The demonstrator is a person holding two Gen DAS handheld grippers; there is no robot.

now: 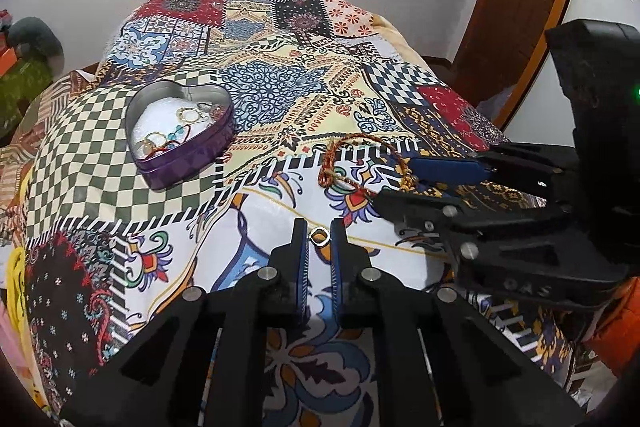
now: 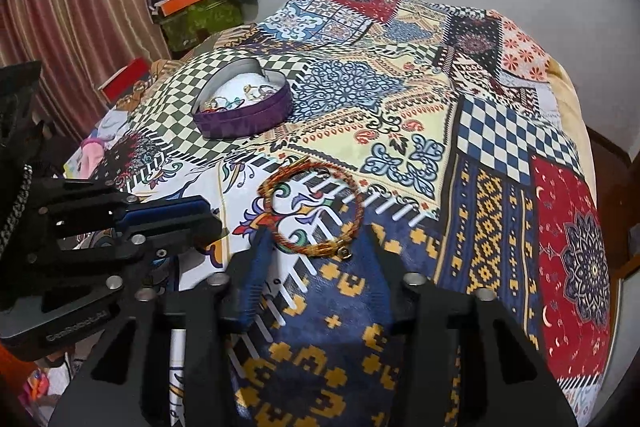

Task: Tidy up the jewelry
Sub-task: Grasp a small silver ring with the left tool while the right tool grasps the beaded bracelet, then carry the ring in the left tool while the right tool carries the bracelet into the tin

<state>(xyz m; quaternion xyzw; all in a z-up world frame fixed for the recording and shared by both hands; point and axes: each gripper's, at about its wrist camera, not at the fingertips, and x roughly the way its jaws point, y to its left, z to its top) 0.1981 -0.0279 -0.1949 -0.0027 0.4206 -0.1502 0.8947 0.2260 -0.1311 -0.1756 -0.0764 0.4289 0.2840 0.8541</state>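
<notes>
— What's on your quilt (image 1: 280,99)?

— Your heart tin (image 1: 180,137) sits far left, jewelry inside. The cord bracelet (image 2: 314,207) lies flat near the middle.

— And your right gripper (image 2: 316,231)?

— Spread wide, fingertips either side of the bracelet's near edge, not clamped.

— Your left gripper (image 1: 319,227)?

— Nearly together, with the ring (image 1: 320,237) between the tips; whether they pinch it, I cannot tell.

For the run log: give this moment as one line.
left gripper: around ring | right gripper: open at bracelet | tin: part filled
</notes>
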